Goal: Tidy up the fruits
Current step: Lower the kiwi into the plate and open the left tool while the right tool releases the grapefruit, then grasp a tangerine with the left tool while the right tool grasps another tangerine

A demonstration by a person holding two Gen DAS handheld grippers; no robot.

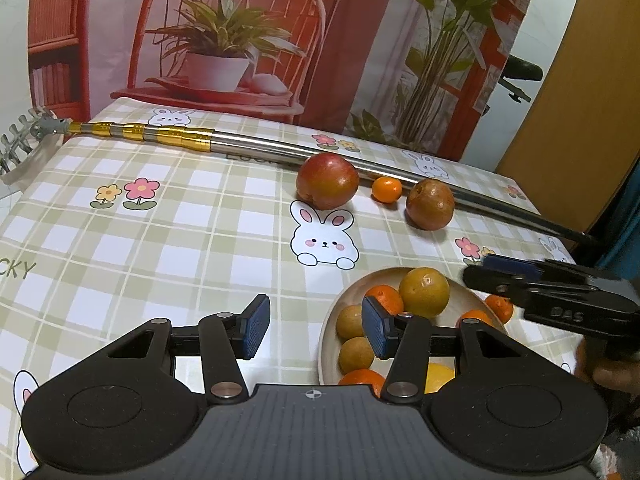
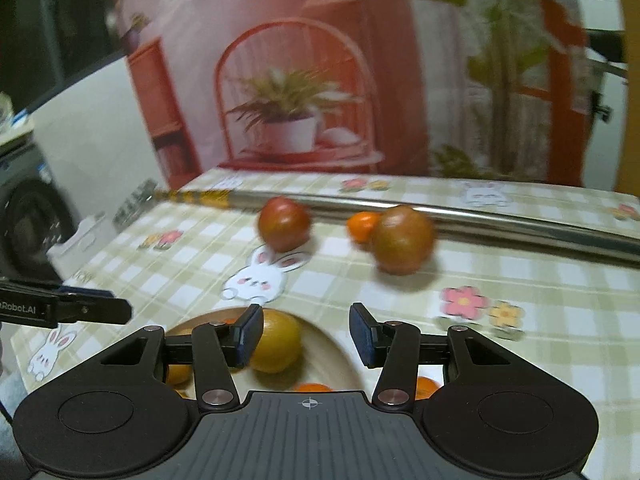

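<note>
Two hand-held grippers hang over a table (image 1: 160, 216) draped in a glossy checked cloth printed with rabbits and flowers, where a pale round plate (image 1: 332, 344) of fruit sits at the near edge.

The left wrist view is sharp. The left gripper (image 1: 316, 330) has its fingers spread wide and empty, blue ribbed pads facing each other; one finger hangs over bare cloth beside the plate, the other over the plate's rim. On the plate lie smooth yellow-brown round fruits, the largest (image 1: 424, 292) at the far side, with small glossy oranges (image 1: 384, 298) tucked around them. Beyond the plate, three loose fruits lie on the cloth: a red-skinned apple (image 1: 327, 181), a small tangerine (image 1: 386, 189) just beside it, and a russet, speckled round fruit (image 1: 430, 205) nearest the plate. Behind them, a long telescopic metal pole (image 1: 256, 150), steel with gold bands, runs across the table, ending in a grey comb-like head (image 1: 24, 136) at the table's edge. This view alone shows the right gripper (image 1: 552, 292) from the side, blurred, reaching over the plate, with part of a hand (image 1: 612, 372) beneath it.

The right wrist view is motion-blurred. The right gripper's fingers (image 2: 250, 336) are spread apart and hold nothing; the left finger hangs just in front of the largest plate fruit. Only this view shows the left gripper's dark tip beside the plate and a washing machine (image 2: 28, 224) off the table's end. A printed backdrop (image 1: 224, 40) of a red chair and potted plants stands behind the table.
</note>
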